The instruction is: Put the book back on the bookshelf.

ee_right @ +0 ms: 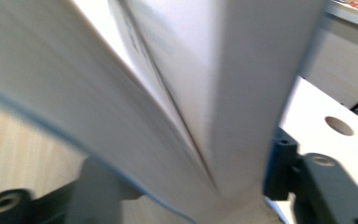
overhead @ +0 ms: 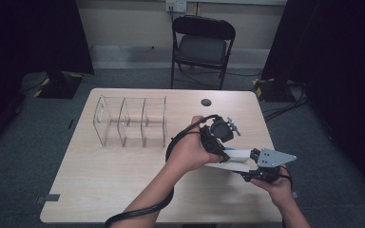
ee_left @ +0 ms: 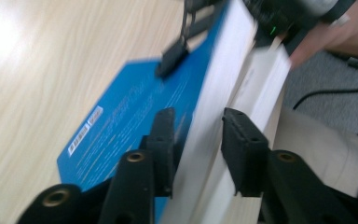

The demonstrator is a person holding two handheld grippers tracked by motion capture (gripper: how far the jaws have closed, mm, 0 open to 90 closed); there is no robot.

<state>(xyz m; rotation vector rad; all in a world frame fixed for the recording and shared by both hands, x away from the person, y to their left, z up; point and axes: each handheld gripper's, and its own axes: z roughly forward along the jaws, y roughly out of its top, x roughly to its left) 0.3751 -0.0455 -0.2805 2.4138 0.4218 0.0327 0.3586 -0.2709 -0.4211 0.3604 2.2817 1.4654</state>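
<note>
A book [overhead: 235,156] with a blue cover [ee_left: 121,126] and white pages is held just above the table's front right, between both grippers. My left gripper [overhead: 218,135] grips it from the left. In the left gripper view its jaws [ee_left: 200,149] clamp the blue cover and a block of pages, and the pages split apart further up. My right gripper [overhead: 265,172] holds the book's right end. Its jaws [ee_right: 191,182] are shut on the page block [ee_right: 191,93], and its far finger [ee_left: 172,58] rests on the cover.
A clear plastic organizer [overhead: 130,121] with three compartments stands at the table's back left. A dark round hole [overhead: 206,102] sits near the far edge of the wooden table [overhead: 104,175]. Behind the table stands a black folding chair [overhead: 202,42].
</note>
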